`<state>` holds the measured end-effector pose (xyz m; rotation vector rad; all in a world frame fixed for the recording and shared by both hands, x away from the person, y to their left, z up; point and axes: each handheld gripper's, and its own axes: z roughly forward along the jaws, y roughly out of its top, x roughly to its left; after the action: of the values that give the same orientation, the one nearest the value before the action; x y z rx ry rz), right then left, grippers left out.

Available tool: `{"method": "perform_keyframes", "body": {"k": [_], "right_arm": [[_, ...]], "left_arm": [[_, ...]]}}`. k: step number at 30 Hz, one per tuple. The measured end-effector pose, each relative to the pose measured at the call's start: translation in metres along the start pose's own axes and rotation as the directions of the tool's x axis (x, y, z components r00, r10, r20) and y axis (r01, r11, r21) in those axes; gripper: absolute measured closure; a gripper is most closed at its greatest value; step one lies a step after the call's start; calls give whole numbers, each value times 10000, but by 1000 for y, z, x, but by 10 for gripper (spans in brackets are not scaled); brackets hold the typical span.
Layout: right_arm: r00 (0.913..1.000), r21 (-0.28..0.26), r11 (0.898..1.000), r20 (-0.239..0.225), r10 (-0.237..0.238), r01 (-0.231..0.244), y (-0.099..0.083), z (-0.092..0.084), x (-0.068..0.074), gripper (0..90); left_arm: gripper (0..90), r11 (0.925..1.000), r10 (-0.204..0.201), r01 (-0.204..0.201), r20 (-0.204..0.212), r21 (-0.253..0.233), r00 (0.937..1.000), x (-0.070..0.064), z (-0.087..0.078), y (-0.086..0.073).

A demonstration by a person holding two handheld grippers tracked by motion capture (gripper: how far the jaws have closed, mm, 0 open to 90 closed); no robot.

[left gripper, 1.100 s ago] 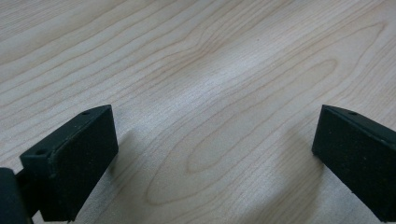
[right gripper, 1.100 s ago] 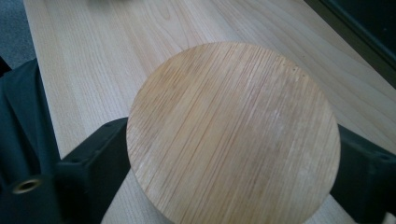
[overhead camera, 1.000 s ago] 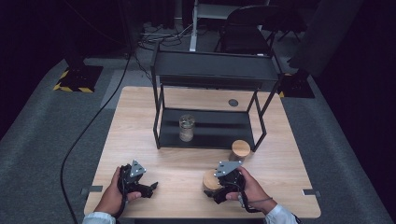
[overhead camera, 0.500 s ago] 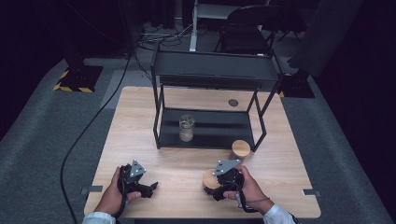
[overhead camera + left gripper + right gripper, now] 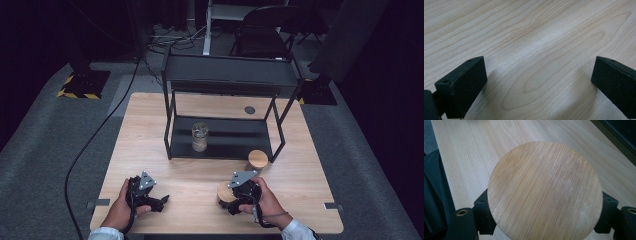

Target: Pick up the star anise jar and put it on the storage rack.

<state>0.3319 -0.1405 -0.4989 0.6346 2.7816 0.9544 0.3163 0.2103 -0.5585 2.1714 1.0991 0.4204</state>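
High view: the right gripper (image 5: pixel 231 196) is sitting at the near right of the wooden table (image 5: pixel 150 150), with its jaws closed around a round wooden lid (image 5: pixel 225 192). In the right gripper view the same wooden lid (image 5: pixel 544 192) is lying flat between the two black jaws, which have just been closing and are now pressing its rim from both sides. What is under the lid cannot be made out; it may be capping a jar.

The left gripper (image 5: pixel 155 201) is resting at the near left, well apart from the lid. In the left gripper view its jaws are standing wide apart over bare table (image 5: pixel 536 37), with nothing between them.

Other items: a second wooden lid (image 5: pixel 258 159) is sitting just beside the near right leg of the black shelf rack (image 5: pixel 230 75). An uncapped glass jar (image 5: pixel 199 137) is standing upright on the rack's lower shelf, left of centre.

Assessment: the work appears to be at an early stage. The grasp on the near lid is looking complete; the lid is not yet lifting off the table. Carrying and placing it, possibly onto the open jar, are judged to be remaining. The left gripper is idling, with no part yet taken.
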Motion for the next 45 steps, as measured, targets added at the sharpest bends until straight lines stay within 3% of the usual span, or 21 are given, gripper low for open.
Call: {"method": "perform_keyframes", "body": {"k": [13,25,33,45], "right_arm": [[9996,-157,9996,140,241,-239,3,-13,-8,253],[9986,-443,9985,396,341,-323,19,-26,-17,253],[9974,-608,9967,445,571,-544,30,-33,-30,253],[9938,-624,9960,876,690,-637,49,-43,-55,253]], "left_arm": [[0,10000,1,-1,0,1,10000,0,0,0],[0,10000,0,0,0,0,10000,0,0,0],[0,10000,4,-4,1,2,10000,0,0,0],[0,10000,9,-9,-5,11,10000,0,0,0]]}}
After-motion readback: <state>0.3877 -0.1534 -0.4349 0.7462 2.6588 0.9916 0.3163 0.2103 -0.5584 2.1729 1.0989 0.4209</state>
